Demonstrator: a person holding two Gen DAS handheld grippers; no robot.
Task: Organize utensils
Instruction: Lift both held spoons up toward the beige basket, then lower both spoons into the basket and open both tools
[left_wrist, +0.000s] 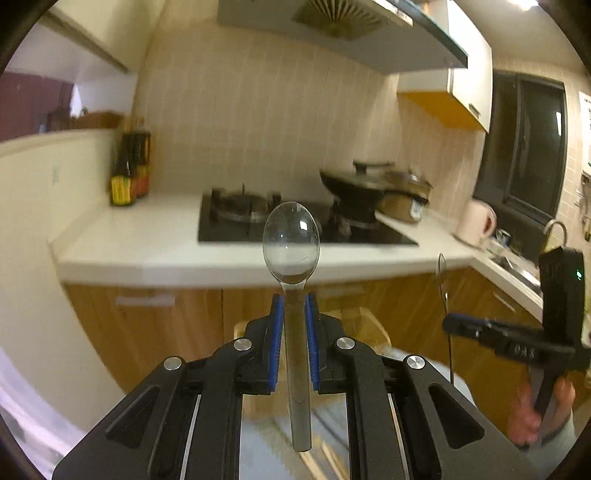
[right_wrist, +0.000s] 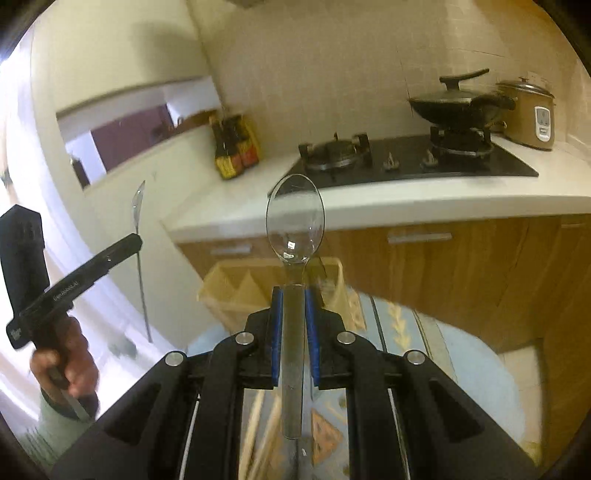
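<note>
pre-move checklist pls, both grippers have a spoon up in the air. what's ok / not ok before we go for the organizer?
1. Left gripper shut on its clear spoon, held by the handle: ok.
2. Right gripper shut on its clear spoon, also by the handle: ok.
3. Both spoons upright, bowls up, roughly centred between the blue pads: ok.
4. Grippers apart from each other; the right gripper shows well off to the side in the left wrist view: ok.
5. Beige organizer below and ahead of the right gripper: in view, ok.
6. Which compartment is free for spoons: cannot tell, blurred.
</note>
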